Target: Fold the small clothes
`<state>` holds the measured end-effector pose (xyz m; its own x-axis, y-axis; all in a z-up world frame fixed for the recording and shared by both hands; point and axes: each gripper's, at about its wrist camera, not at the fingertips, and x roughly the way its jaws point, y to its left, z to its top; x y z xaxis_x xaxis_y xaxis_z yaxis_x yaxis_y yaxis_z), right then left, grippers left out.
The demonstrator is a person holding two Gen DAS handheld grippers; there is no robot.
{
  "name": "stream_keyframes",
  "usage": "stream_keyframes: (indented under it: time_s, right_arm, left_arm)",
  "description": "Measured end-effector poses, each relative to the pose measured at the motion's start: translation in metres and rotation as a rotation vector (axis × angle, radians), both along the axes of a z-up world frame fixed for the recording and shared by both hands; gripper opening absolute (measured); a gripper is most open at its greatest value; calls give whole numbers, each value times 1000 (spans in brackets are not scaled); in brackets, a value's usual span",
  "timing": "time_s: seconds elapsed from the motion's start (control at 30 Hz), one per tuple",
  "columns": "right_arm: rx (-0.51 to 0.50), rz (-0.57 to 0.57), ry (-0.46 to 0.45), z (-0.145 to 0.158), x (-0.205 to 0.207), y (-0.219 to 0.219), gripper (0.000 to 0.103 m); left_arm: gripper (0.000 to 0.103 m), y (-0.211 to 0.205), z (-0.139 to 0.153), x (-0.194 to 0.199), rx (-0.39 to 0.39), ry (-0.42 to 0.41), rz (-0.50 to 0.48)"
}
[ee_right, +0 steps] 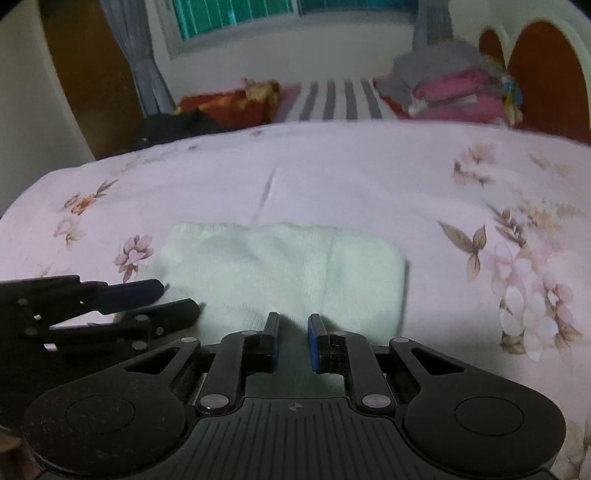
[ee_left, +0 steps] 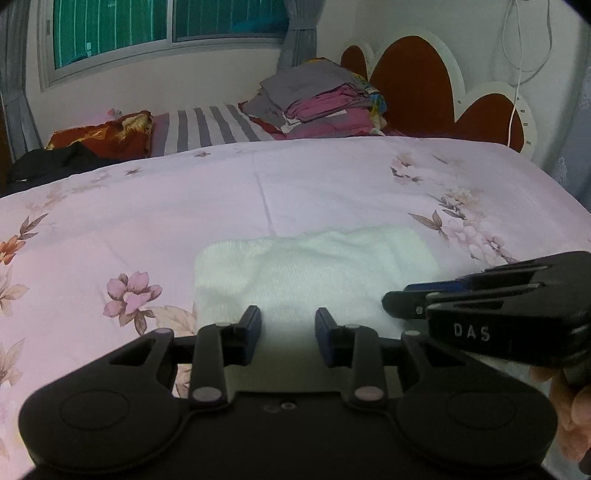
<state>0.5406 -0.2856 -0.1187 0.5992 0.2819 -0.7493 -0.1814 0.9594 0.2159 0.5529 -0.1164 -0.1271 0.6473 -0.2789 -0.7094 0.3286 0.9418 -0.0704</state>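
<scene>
Beyond both tongs, a bed [ee_left: 332,192] covered by a pale pink flowered sheet [ee_right: 369,177] is seen filling most of each view. Behind it, a window [ee_left: 166,22] with green slats is set in the far wall, flanked by grey curtains [ee_right: 144,55]. A headboard [ee_left: 417,85] with rounded brown panels edged in white is seen to the far right of the left tongs. At the far end of the bed, a striped grey and white cloth [ee_left: 207,129] is laid out, with a red patterned cushion [ee_left: 107,136] to its left and a stack of folded grey and pink clothes [ee_left: 317,99] to its right.

Directly ahead of both tongs, a small white knitted garment [ee_left: 314,266] is lying on the sheet, folded over on itself with rounded corners. Its near edge lies just in front of the fingertips of each tool.

The left tongs [ee_left: 288,325] are held moderately open over the near edge of the garment, and nothing is gripped between the 2 blue-padded fingers. The right tongs [ee_right: 293,328] are held open by a narrower gap at the same near edge, also with nothing between the pads. Each tool is seen from the side in the other's view, close beside it, with its fingers pointing inward toward the garment.
</scene>
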Motion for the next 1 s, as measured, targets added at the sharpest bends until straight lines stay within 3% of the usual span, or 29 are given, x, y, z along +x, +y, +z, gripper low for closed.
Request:
stream_keyframes:
  time_s: [0.2, 0.33, 0.53, 0.63, 0.8, 0.9, 1.0]
  right_arm:
    - [19, -10, -3, 13, -10, -5, 14]
    - [-14, 0, -7, 5, -27, -6, 14]
    - [39, 6, -26, 19, -61, -7, 14]
    - [-22, 6, -7, 9, -71, 1, 14]
    - [10, -8, -18, 22, -100, 0, 14]
    - [-76, -11, 34, 1, -112, 5, 14]
    - [-21, -49, -11, 15, -137, -4, 14]
  left_arm:
    - [32, 7, 6, -20, -13, -8, -12]
    - [32, 12, 5, -42, -25, -9, -29]
    - [32, 19, 3, -63, -51, -1, -35]
    - [32, 19, 5, -74, -33, -12, -43]
    - [32, 35, -4, -96, -87, 45, -42]
    - [32, 41, -9, -114, -90, 50, -45]
    - [32, 54, -4, -139, -110, 30, -30]
